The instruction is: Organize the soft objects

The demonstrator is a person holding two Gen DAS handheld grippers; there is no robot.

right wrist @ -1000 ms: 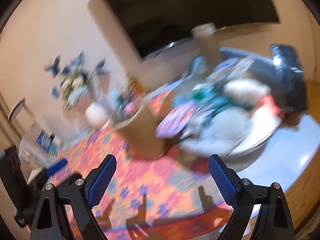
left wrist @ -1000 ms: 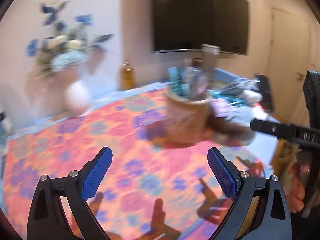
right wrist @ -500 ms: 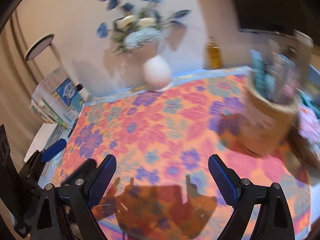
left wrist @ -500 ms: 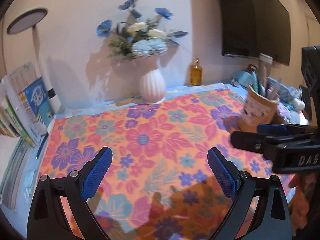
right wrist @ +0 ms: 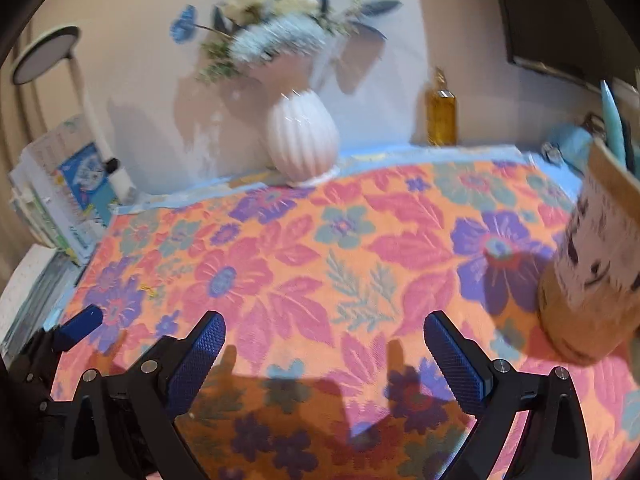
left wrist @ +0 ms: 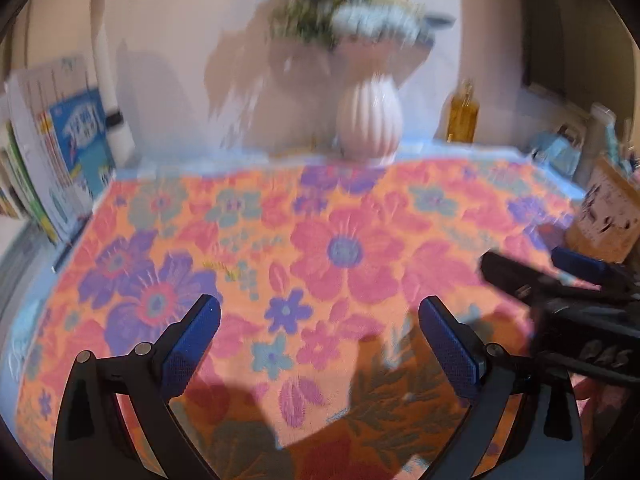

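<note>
Both the left gripper (left wrist: pixel 319 343) and right gripper (right wrist: pixel 325 354) hover released and empty over the floral cloth (right wrist: pixel 320 248), no soft object in view, so the search apparently comes first, likely rightward past the paper cup (right wrist: pixel 596 264)

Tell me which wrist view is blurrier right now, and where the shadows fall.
Left wrist view: blurrier, the flowers and vase smeared. Right wrist view: vase fairly sharp, basket smeared. Both: gripper shadows darken the cloth near the bottom edge.
</note>
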